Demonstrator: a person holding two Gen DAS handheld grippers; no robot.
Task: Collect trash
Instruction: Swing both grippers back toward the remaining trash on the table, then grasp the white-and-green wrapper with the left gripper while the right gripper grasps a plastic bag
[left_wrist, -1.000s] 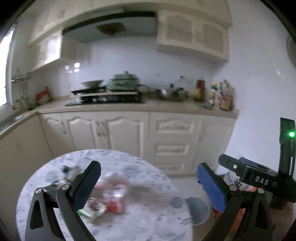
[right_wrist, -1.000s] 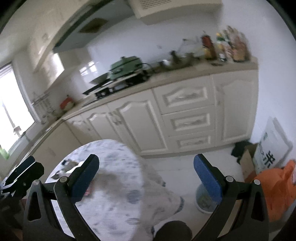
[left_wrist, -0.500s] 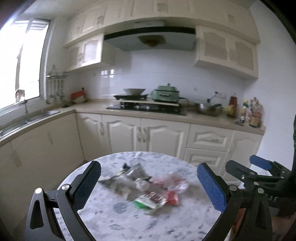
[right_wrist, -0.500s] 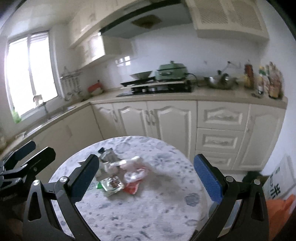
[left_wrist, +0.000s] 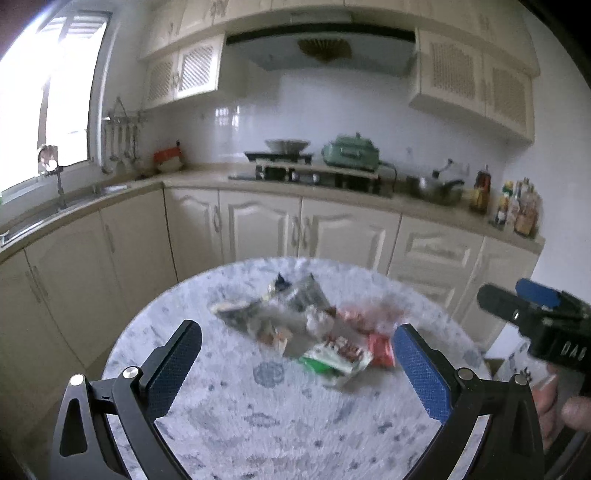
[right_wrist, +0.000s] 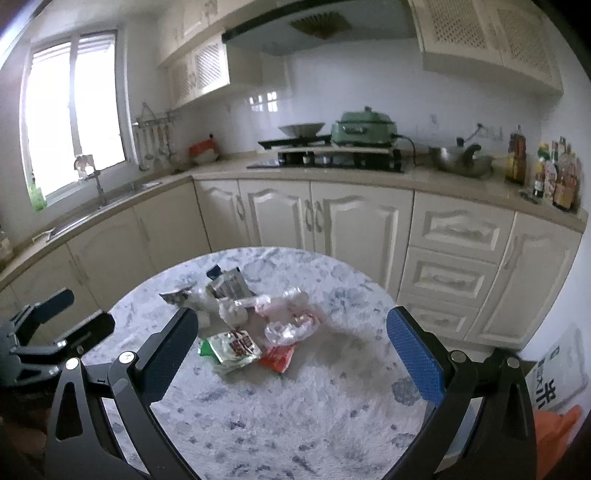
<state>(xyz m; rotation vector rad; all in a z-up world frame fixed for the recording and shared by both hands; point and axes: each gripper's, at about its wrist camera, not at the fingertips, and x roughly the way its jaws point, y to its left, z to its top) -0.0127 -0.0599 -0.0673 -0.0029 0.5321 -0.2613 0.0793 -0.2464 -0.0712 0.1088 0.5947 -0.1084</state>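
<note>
While I am holding both grippers above the near edge of the desk (right_wrist: 332, 424), nothing is being gripped: the left gripper (left_wrist: 297, 365) is standing wide open with its fingers (left_wrist: 177, 365) empty, and the right gripper (right_wrist: 291, 354) is spread just as wide and holding nothing.

Going left to right across the pile in the middle of the desk, I am seeing a grey foil packet (right_wrist: 231, 282), a crumpled white wad (right_wrist: 231, 312), a green-and-white wrapper (right_wrist: 234, 349), a red wrapper (right_wrist: 277, 356) and a clear plastic bag (right_wrist: 291, 326), all touching or overlapping.

I am judging the overlap as the main risk: closing on one piece is likely dragging its neighbours toward the desk edge. The clear bag is looking slippery and may be sliding out of the fingers. The left view is blurring, so aiming now is risking a miss.
</note>
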